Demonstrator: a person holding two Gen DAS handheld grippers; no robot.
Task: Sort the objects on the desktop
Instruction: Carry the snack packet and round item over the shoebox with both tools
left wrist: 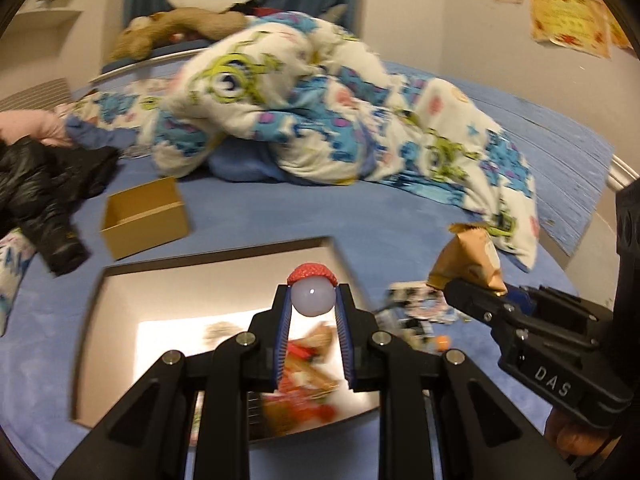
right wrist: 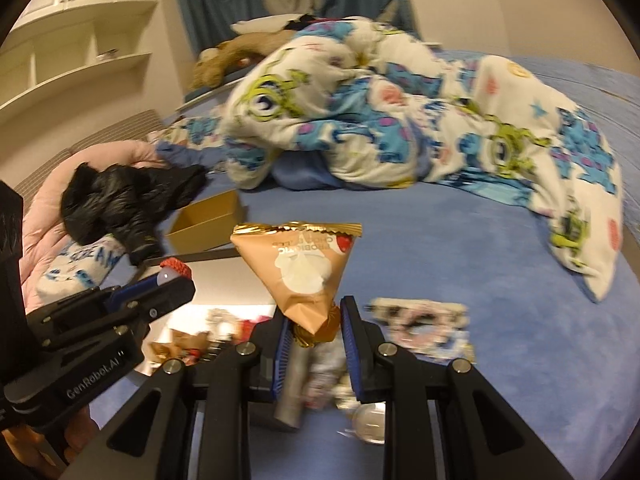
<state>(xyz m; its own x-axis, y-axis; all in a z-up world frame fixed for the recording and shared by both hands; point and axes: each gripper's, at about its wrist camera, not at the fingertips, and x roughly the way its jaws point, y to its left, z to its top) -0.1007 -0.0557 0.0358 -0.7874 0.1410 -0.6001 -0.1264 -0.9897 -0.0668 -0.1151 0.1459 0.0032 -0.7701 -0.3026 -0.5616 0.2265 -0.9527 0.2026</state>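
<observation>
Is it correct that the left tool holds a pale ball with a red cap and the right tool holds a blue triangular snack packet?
Not quite. The packet in the right tool is tan with gold seams, not blue, as the right wrist view shows. The rest holds: the left tool grips the pale ball with a red cap.

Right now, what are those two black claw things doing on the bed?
A person is tidying small things off a blue bed, holding a claw in each hand. The left claw grips a little white ball with a red cap. The right claw pinches the bottom corner of a tan triangular snack packet. Both are held up above a big open box with other bits inside. A smaller cardboard box sits further back, near the rumpled cartoon quilt.
</observation>
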